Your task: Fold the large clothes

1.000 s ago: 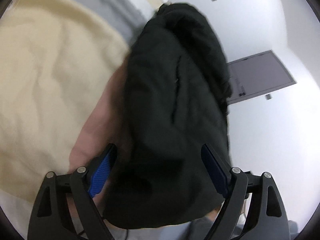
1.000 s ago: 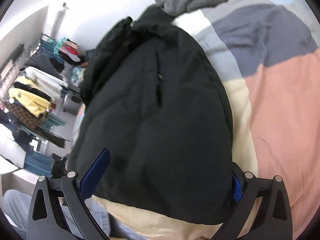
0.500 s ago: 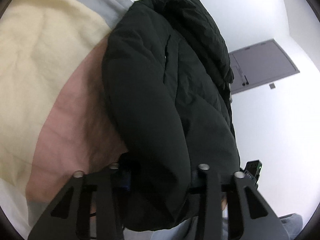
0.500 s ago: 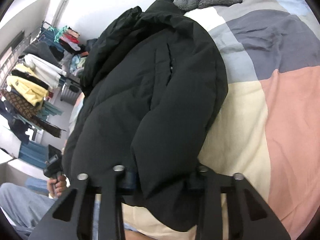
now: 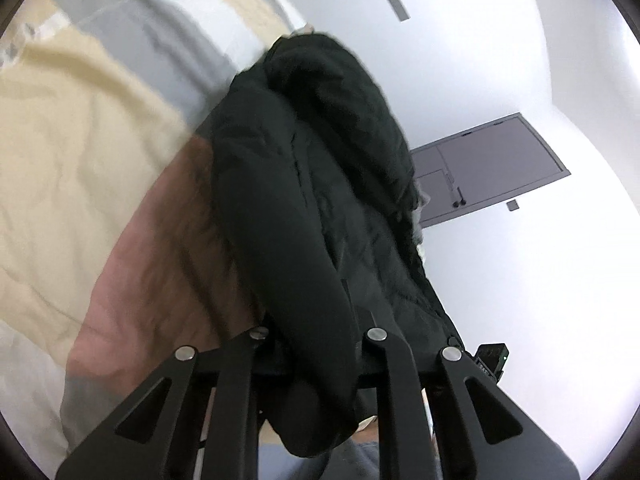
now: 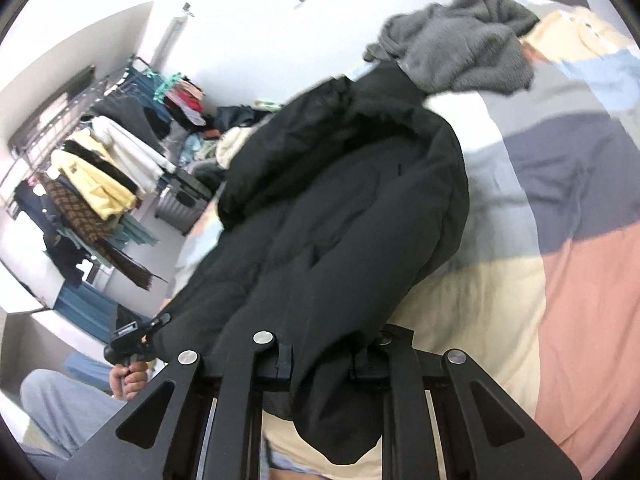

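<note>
Both wrist cameras are looking forward along their own fingers, pressed close against the black jacket (image 5: 320, 216) (image 6: 344, 220) they share. The left view is facing a grey door (image 5: 492, 168), the right a clothes rack (image 6: 92, 172).

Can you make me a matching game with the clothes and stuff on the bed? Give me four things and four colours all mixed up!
Things:
1. puffy jacket
2. fuzzy sweater
3. door
4. hanging coat on the rack

Colours:
A. pale yellow
B. black
C. grey, on the wall
D. grey, heaped on the bed

Pairs: 1-B, 2-D, 3-C, 4-A

Both the left gripper and the right gripper are pinching the black jacket.
</note>
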Action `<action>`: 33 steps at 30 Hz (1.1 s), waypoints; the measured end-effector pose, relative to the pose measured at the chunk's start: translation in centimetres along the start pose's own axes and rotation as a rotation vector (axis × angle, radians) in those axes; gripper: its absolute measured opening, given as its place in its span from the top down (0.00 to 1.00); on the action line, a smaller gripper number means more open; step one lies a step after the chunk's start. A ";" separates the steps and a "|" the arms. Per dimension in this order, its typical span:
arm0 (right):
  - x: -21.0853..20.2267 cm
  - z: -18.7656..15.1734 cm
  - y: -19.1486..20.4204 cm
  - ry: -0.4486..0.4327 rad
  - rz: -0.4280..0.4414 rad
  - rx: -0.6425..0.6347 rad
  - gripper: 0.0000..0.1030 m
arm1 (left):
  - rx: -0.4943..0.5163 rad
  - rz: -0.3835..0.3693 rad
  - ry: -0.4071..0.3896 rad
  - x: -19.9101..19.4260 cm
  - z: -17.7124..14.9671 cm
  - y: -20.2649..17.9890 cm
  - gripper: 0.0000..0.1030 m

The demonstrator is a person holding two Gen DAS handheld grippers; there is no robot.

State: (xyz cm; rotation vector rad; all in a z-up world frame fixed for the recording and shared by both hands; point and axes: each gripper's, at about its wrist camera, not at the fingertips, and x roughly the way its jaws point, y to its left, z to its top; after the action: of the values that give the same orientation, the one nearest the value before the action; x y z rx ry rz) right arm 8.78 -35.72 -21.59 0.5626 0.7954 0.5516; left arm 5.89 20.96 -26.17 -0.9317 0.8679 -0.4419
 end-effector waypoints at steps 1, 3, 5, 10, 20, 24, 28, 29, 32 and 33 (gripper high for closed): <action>-0.3 0.3 0.5 -0.009 0.008 -0.010 0.87 | 0.015 0.007 -0.015 -0.6 0.2 -0.7 0.86; -0.9 0.9 1.2 -0.025 0.028 -0.018 0.88 | 0.029 0.004 -0.036 -1.4 0.4 -1.6 0.86; -1.3 1.6 2.1 -0.040 0.044 -0.024 0.88 | 0.028 -0.005 -0.050 -2.2 1.1 -2.3 0.86; -2.0 3.8 4.2 -0.050 0.054 -0.065 0.88 | 0.062 0.015 -0.077 -4.0 3.0 -4.3 0.87; -4.3 10.2 9.4 -0.050 0.039 -0.144 0.90 | 0.155 0.129 -0.043 -7.0 7.7 -10.5 0.87; -5.0 12.7 11.1 -0.071 0.047 -0.136 0.90 | 0.165 0.174 -0.032 -7.6 10.5 -13.5 0.87; -6.3 13.7 12.3 -0.088 0.069 -0.133 0.90 | 0.152 0.197 0.005 -8.6 11.7 -15.4 0.87; -6.6 13.7 12.5 -0.089 0.069 -0.131 0.90 | 0.146 0.200 0.017 -8.7 11.7 -15.6 0.87; -7.7 13.4 12.7 -0.084 0.055 -0.135 0.90 | 0.157 0.221 0.046 -9.1 10.8 -16.1 0.87; -8.1 13.2 12.7 -0.083 0.053 -0.134 0.90 | 0.155 0.222 0.051 -9.2 10.5 -16.2 0.87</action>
State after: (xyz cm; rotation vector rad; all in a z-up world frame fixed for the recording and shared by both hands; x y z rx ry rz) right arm 11.27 -35.12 -1.74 0.4808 0.6611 0.6212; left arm 9.32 23.69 -5.21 -0.6755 0.9577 -0.3366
